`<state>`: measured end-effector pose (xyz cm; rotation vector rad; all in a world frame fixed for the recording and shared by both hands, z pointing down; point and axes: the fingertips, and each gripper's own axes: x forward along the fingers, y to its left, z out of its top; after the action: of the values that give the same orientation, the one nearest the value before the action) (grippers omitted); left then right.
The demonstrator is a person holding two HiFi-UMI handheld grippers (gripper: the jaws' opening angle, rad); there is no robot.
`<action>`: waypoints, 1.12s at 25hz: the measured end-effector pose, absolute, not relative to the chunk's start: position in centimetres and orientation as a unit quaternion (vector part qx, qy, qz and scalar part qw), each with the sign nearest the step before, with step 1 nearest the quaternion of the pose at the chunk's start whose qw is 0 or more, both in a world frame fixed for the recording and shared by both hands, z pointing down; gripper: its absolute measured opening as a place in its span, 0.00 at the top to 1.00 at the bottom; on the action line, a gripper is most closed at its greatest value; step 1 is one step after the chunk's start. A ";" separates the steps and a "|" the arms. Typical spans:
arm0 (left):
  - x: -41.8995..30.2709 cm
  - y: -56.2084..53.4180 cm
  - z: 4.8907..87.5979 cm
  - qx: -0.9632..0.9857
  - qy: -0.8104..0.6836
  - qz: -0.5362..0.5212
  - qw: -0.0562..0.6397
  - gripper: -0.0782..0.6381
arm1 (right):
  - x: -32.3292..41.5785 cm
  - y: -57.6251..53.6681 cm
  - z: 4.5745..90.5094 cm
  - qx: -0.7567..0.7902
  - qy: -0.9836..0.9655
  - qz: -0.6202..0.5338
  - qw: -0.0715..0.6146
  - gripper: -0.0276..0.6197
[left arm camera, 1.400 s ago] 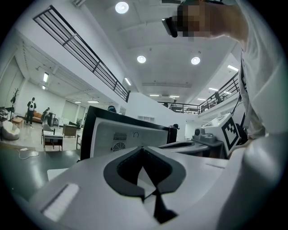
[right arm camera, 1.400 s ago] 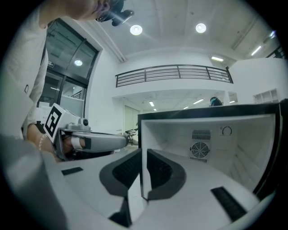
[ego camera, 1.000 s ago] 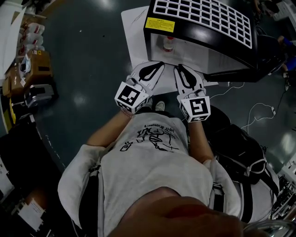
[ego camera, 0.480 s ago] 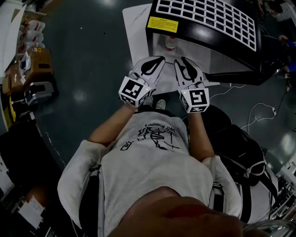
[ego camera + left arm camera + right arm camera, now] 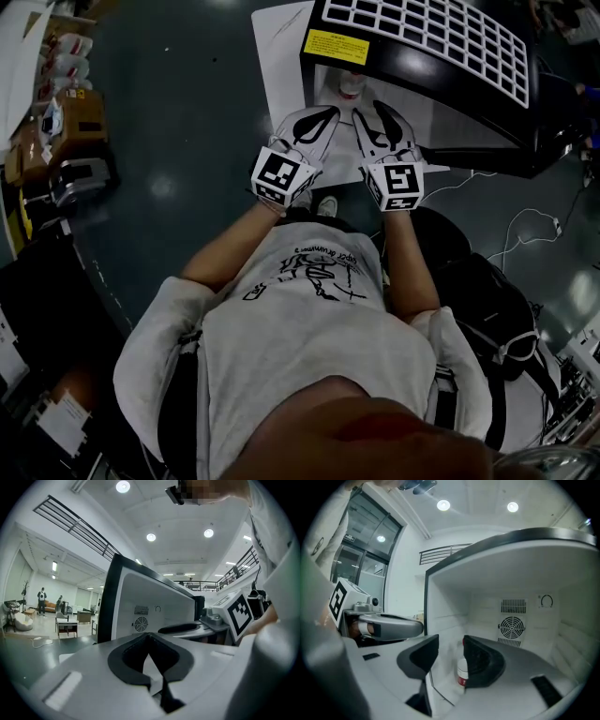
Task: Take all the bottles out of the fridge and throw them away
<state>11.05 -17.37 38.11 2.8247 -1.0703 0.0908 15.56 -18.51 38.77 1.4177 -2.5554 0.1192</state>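
A small black fridge with a white grid on top (image 5: 412,58) is seen standing open on the dark glossy floor (image 5: 178,122), with a flat white panel (image 5: 281,52) lying beside and in front of it. Inside the white compartment, a small white plastic bottle with a red band (image 5: 461,673) is stood upright towards the left side, and it is also made out in the head view (image 5: 349,88) just inside the opening. The right gripper (image 5: 450,644) is held at the mouth of the compartment. Its jaws have just been opening and are spread, with the bottle framed between them farther in but touched by neither pad. The left gripper (image 5: 150,637) is held just beside it, near the fridge's left edge, its jaws pressed together at the tips with nothing pinched.
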 end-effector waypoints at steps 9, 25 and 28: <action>11.2 -18.5 39.3 0.926 -0.372 0.037 0.055 0.88 | 15.8 -21.0 40.9 0.482 -0.868 0.042 0.115 0.68; 10.9 -20.4 41.5 0.914 -0.400 0.040 0.059 0.88 | 15.6 -25.9 44.5 0.480 -0.865 0.047 0.138 0.60; 10.8 -20.6 41.7 0.912 -0.403 0.041 0.060 0.88 | 15.5 -26.7 45.2 0.478 -0.866 0.048 0.139 0.60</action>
<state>10.84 -20.62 41.74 2.7611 -1.2213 0.1231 15.49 -26.65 45.20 1.3824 -2.5030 0.1394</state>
